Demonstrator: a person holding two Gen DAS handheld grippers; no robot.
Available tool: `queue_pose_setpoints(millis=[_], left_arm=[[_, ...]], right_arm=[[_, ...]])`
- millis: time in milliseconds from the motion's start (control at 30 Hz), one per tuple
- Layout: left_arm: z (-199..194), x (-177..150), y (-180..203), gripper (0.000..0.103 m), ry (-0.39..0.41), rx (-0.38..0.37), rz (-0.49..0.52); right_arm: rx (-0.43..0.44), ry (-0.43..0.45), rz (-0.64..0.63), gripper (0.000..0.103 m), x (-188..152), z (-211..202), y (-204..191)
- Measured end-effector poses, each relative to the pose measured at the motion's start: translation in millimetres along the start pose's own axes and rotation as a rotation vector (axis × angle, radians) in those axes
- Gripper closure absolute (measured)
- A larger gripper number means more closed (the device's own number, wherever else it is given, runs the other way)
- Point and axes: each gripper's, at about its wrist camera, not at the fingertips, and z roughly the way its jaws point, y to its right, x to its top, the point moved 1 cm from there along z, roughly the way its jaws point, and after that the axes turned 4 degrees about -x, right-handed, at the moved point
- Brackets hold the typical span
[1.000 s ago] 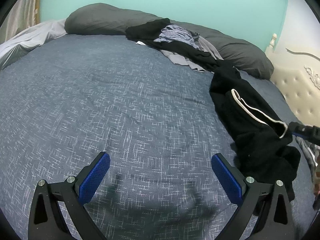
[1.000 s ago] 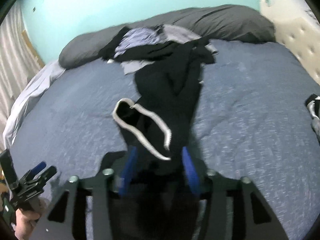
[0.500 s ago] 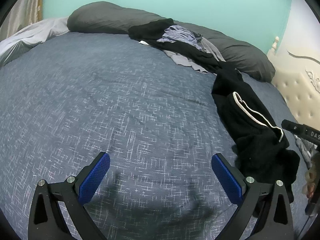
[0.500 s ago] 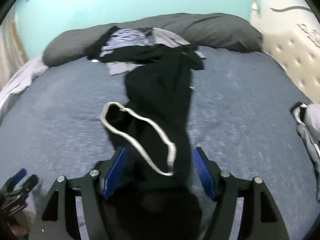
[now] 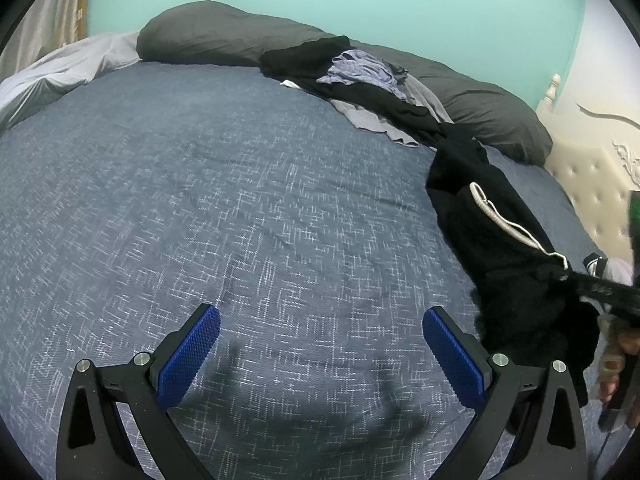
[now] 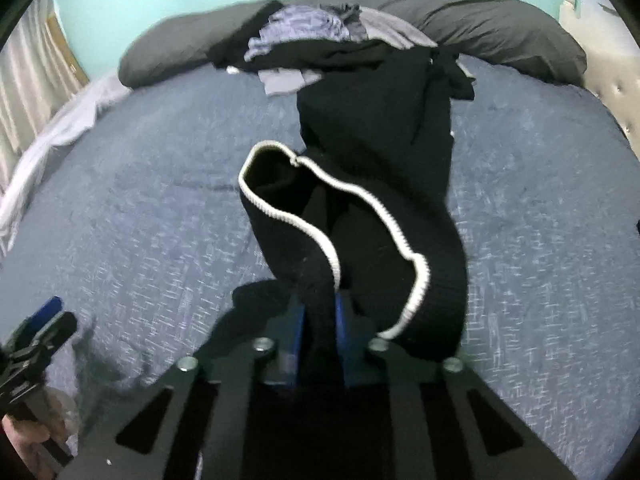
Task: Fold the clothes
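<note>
Right tool (image 6: 320, 320) just clamped onto black garment (image 6: 380, 208) near its white-trimmed edge | left tool (image 5: 320, 352) wide apart, empty, over the bed (image 5: 200, 200) | tip: drag it clear of the pile (image 5: 360, 76), then spread flat

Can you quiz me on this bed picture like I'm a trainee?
1. True or false: the right gripper has its fingers shut on the black garment.
2. What lies between the left gripper's fingers? A) a sock B) only the blue bedspread C) the pillow
3. What colour is the trim on the black garment?

Key: 1 true: the fingers have just been closing and now pinch a fold of it. 2 B: the fingers stand wide apart, holding nothing. 3 white.
</note>
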Motion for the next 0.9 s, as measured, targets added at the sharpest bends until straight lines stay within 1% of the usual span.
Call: queue_pose_setpoints(millis=[67, 133, 267, 400, 533, 633, 733, 900], left_arm=[[0, 1, -1, 0.0, 0.0, 0.001, -0.003], [-1, 1, -1, 0.0, 0.002, 0.001, -0.003], [-1, 1, 0, 0.0, 0.002, 0.001, 0.0], [0, -1, 2, 0.0, -0.003, 0.002, 0.006], [1, -2, 3, 0.0, -0.005, 0.004, 0.007], [1, -2, 2, 0.0, -0.007, 0.006, 0.006], [0, -2, 1, 0.0, -0.006, 0.006, 0.003], [0, -2, 1, 0.0, -0.005, 0.004, 0.001]], right_arm=[[0.011, 0.041, 0.015, 0.093, -3, -16, 9], [0.0, 0.088, 0.03, 0.094, -6, -34, 24], [-0.065, 0.168, 0.079, 0.094, -8, -68, 67], [-0.138, 0.194, 0.146, 0.094, -6, -85, 113], [-0.197, 0.207, 0.212, 0.094, -8, -93, 149], [-0.21, 0.216, 0.25, 0.094, -9, -96, 160], [-0.236, 0.244, 0.275, 0.094, -6, -103, 169], [-0.332, 0.32, 0.302, 0.095, 5, -126, 188]])
